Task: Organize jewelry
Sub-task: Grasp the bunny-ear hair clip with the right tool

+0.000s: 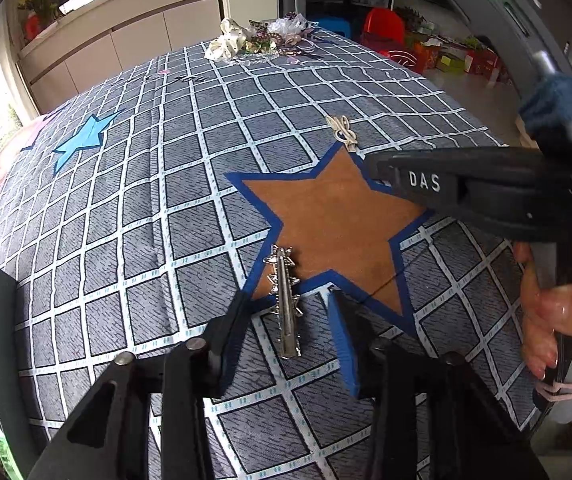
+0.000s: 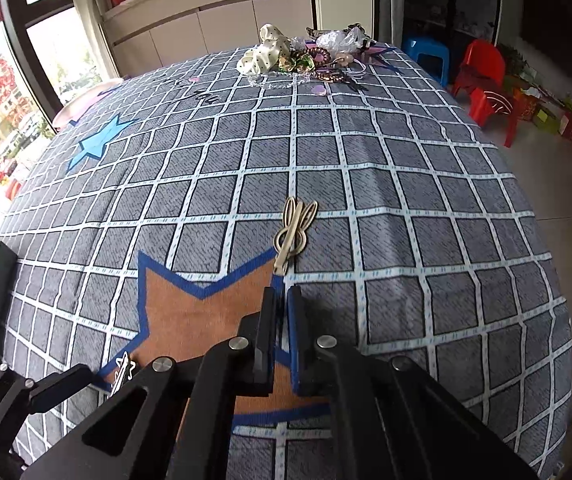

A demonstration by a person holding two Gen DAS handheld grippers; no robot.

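A silver star-studded hair clip [image 1: 286, 300] lies on the checked tablecloth [image 1: 126, 208] at the lower tip of a brown star patch [image 1: 337, 220]. My left gripper [image 1: 289, 300] straddles it, jaws partly apart, pads not pressing on it. A cream bunny-shaped clip [image 2: 293, 228] rests at the star's upper point [image 2: 198, 320]. My right gripper [image 2: 282, 292] is just short of it, shut with nothing between its fingers. In the left wrist view the right gripper [image 1: 373, 168] reaches in from the right toward the cream clip [image 1: 343, 132].
A heap of bows, hair ties and other jewelry [image 2: 301, 56] sits at the table's far edge. A light blue star patch [image 2: 98, 140] and a pink plate [image 2: 82, 104] are at the far left. A hand [image 1: 557, 320] holds the right gripper's handle. A red chair [image 2: 485, 76] stands beyond the table.
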